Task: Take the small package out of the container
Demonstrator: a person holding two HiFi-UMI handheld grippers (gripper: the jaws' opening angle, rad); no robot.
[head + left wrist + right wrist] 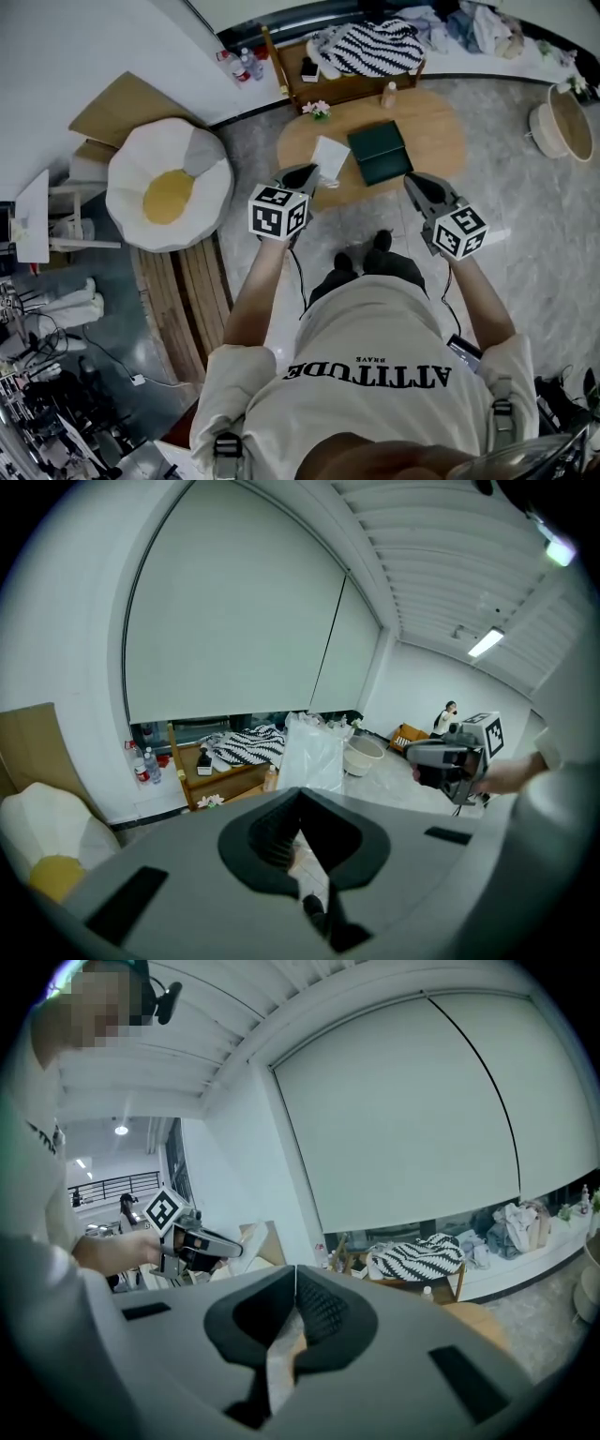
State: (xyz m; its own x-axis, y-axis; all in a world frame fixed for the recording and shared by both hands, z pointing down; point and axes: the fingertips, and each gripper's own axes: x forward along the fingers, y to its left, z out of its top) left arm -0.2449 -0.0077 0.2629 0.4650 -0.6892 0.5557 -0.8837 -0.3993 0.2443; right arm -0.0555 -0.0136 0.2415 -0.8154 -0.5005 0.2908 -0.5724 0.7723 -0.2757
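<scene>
In the head view, the left gripper (307, 174) at centre frame pinched the small package (329, 157) by its lower edge. The package was over the wooden table (441, 141), just left of the dark green container (380, 152) and seemingly already out of it. The right gripper (412, 184) hung to the right.

In the left gripper view, the jaws were clamped on the pale, translucent package, which looked light, soft and slippery; an edge pinch seemed apt.

In the right gripper view, the jaws were pressed together with nothing between them.

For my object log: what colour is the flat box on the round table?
Dark green; the box shows best in the head view.
</scene>
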